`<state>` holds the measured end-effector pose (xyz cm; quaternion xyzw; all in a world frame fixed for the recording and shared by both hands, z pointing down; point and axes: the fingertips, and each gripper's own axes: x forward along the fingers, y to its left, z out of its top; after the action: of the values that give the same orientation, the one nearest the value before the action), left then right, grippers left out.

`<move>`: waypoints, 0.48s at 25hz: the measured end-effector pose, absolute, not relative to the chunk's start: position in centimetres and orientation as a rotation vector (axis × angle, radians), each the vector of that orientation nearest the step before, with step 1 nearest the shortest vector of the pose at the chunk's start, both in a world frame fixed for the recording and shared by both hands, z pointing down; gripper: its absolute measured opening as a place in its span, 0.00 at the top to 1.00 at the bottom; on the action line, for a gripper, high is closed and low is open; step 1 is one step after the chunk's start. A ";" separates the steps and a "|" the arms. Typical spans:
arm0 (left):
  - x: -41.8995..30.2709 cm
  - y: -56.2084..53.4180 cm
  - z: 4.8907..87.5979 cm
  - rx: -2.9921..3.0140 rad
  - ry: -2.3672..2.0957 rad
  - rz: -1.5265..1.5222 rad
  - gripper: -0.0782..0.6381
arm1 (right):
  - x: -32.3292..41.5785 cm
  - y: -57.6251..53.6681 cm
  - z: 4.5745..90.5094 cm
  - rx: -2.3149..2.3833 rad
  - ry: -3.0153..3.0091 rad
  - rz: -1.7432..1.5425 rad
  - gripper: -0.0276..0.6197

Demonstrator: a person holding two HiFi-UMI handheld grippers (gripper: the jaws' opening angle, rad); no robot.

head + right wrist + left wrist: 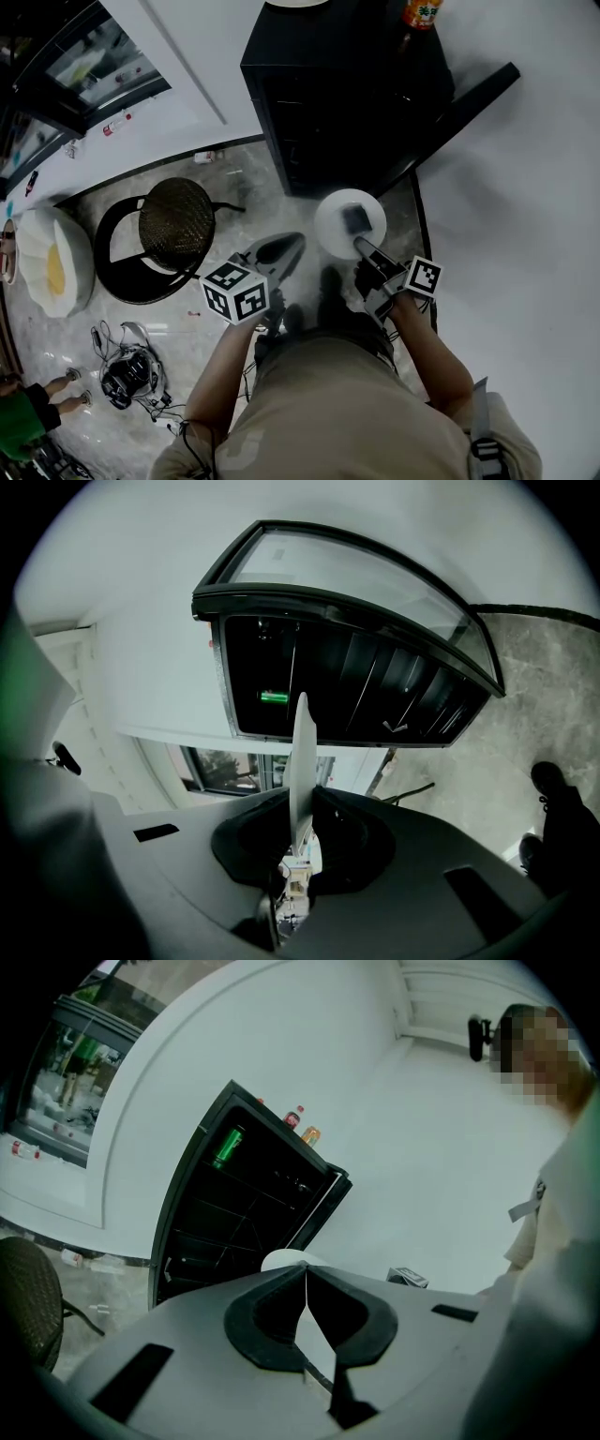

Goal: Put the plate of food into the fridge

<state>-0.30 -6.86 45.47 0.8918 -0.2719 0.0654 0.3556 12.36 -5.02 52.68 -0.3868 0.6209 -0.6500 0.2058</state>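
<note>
Black metal and glass make the fridge (347, 89), the biggest thing before me. Its door (473, 98) already stands open at the fridge's right side, so I judge that step is finished. The dark shelves inside look mostly free, as far as I can see.

In front of the fridge, outside it and above the floor, is the white plate (333, 220). My right claw (360, 244) holds it by the rim on the side away from the fridge, and in the right gripper view the rim stands edge-on between the two jaws. My left claw (305, 1268) is beside the plate, also in front of the fridge. Its jaws are pressed together with nothing between them.

On the plate lies one dark piece of food (355, 217). Inside the fridge, on an upper shelf, a small green can (226, 1147) lies.

What remains, I think, is to carry the plate forward to a shelf, set it down level, let it go and close the door.
</note>
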 end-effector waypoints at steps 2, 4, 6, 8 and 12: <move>0.0 -7.1 45.4 2.298 -0.699 0.164 0.87 | 12.6 -5.3 53.0 -1.080 1.725 -1.815 0.89; 0.2 -7.2 45.3 2.293 -0.698 0.160 0.87 | 12.9 -5.7 53.2 -1.082 1.725 -1.815 0.89; 0.3 -7.3 45.3 2.289 -0.701 0.164 0.87 | 13.0 -6.0 53.4 -1.080 1.726 -1.817 0.89; 0.3 -7.6 45.5 2.284 -0.709 0.168 0.87 | 13.1 -6.5 53.7 -1.079 1.730 -1.820 0.89; 0.8 -7.9 46.3 2.266 -0.713 0.174 0.87 | 13.6 -7.4 54.2 -1.086 1.721 -1.816 0.89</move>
<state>0.82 -7.91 46.26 0.8835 -0.2781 0.0678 0.3709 13.58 -7.37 54.24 -0.3896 0.6175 -0.6516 0.2058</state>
